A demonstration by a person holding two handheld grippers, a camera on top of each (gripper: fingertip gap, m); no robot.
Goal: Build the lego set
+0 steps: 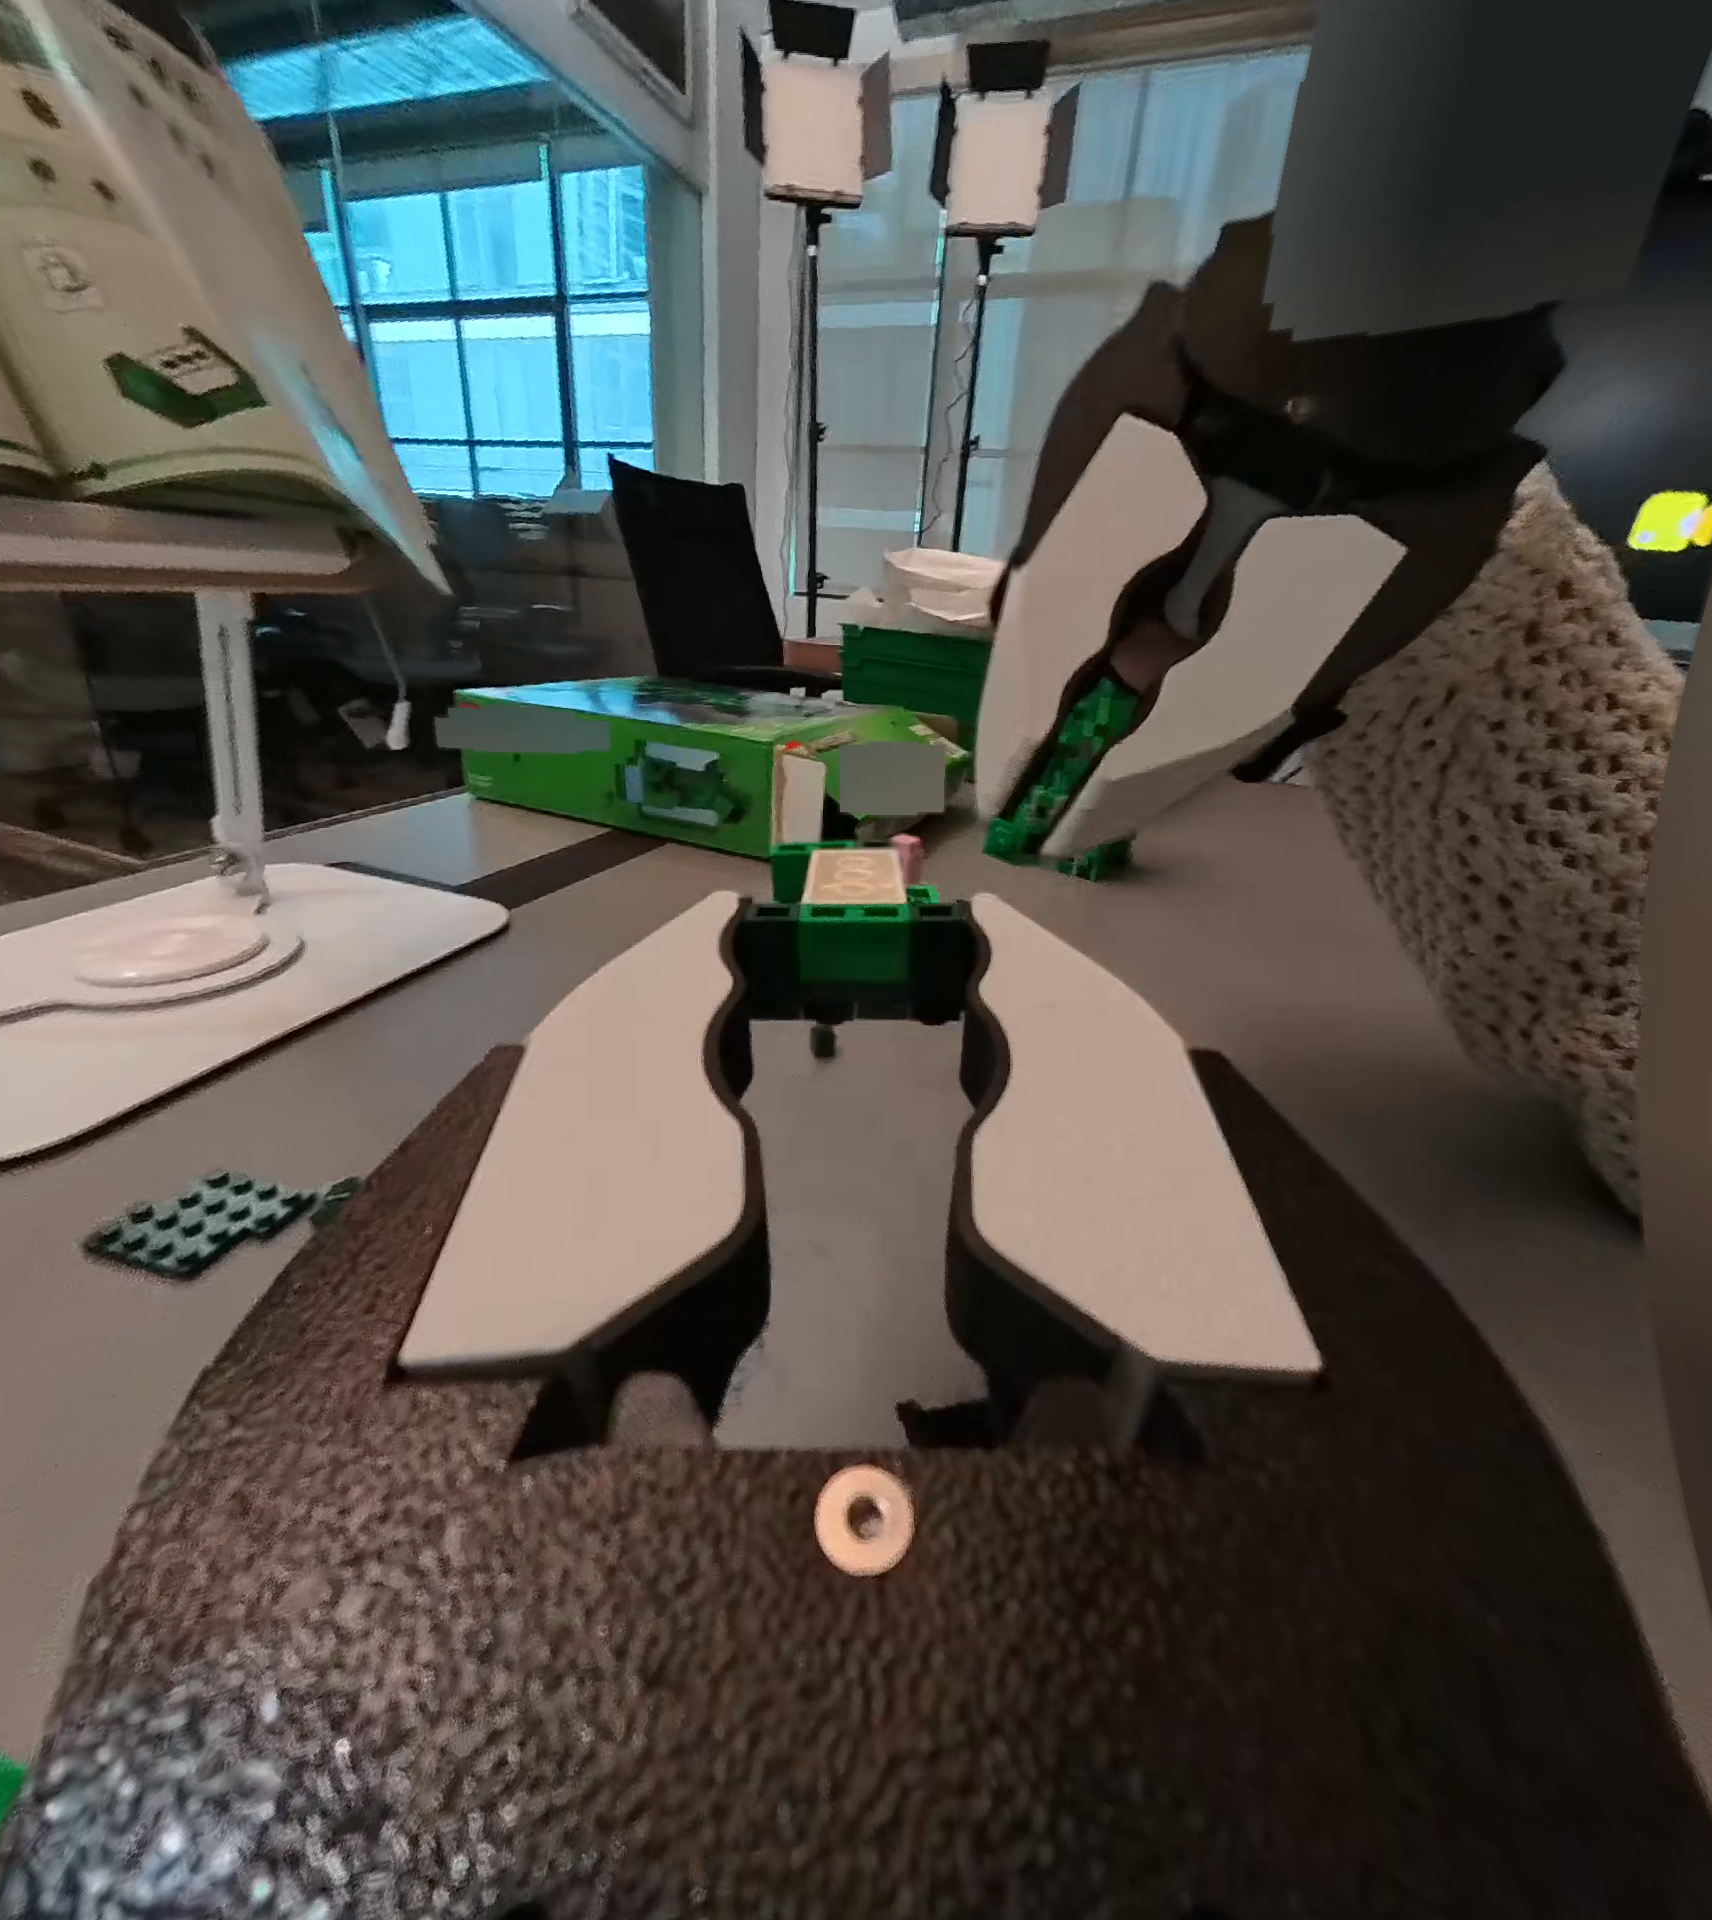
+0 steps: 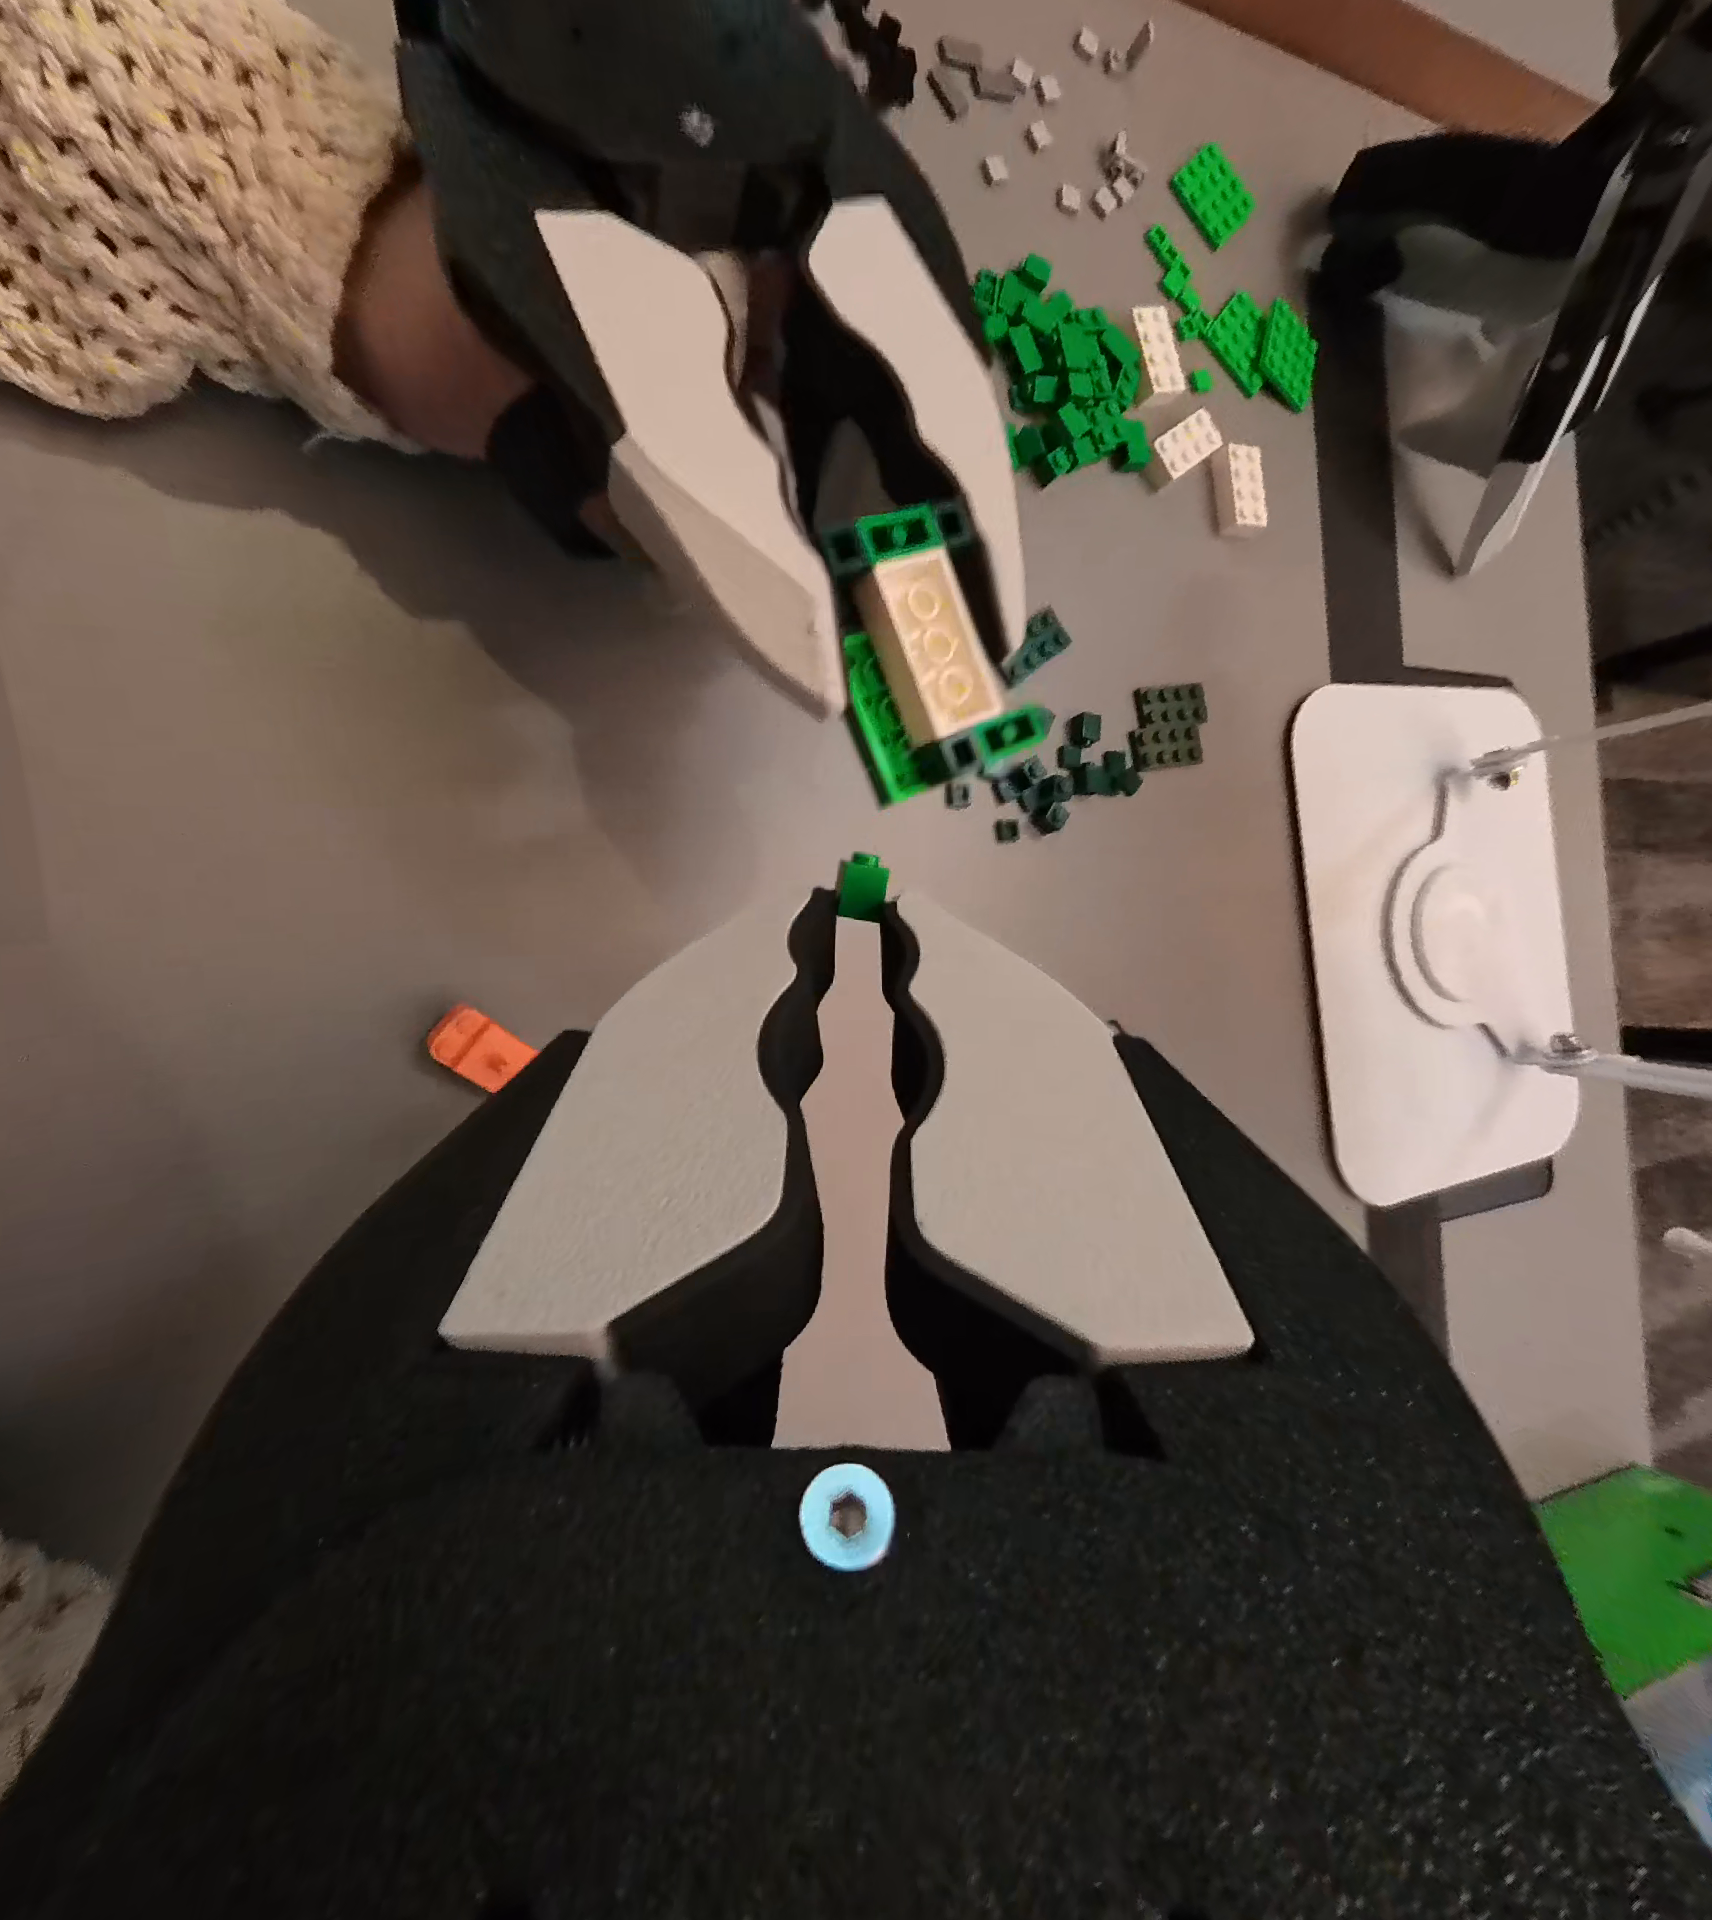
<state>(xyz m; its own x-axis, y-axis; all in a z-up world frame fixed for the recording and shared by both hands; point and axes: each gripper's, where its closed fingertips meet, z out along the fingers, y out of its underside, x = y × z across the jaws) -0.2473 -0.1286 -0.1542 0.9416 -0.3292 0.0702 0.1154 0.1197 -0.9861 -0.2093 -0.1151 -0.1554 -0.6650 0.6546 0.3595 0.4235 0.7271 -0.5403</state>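
Note:
My left gripper [image 1: 852,940] is shut on a small green lego assembly [image 1: 852,951] with a cream brick [image 1: 852,878] on top, held at the fingertips above the grey table [image 1: 416,1091]. In the right wrist view this gripper [image 2: 919,665] comes in from the top with the assembly [image 2: 899,743] tilted. My right gripper [image 2: 862,906] is shut on a tiny green brick [image 2: 862,883], just short of the assembly. In the left wrist view the right gripper [image 1: 1049,831] points down at the table to the right of the assembly, with green showing between its fingers.
An open instruction booklet [image 1: 104,312] rests on a white stand [image 1: 156,997] at the left. A green box [image 1: 686,769] lies behind. Piles of green bricks [image 2: 1070,384], white bricks [image 2: 1195,436], dark green pieces [image 2: 1070,779] and grey bits [image 2: 1039,114] lie near the stand base [image 2: 1434,935]. An orange tool [image 2: 478,1049] lies on the table. Spacing between my two grippers at the tips: around 5 cm.

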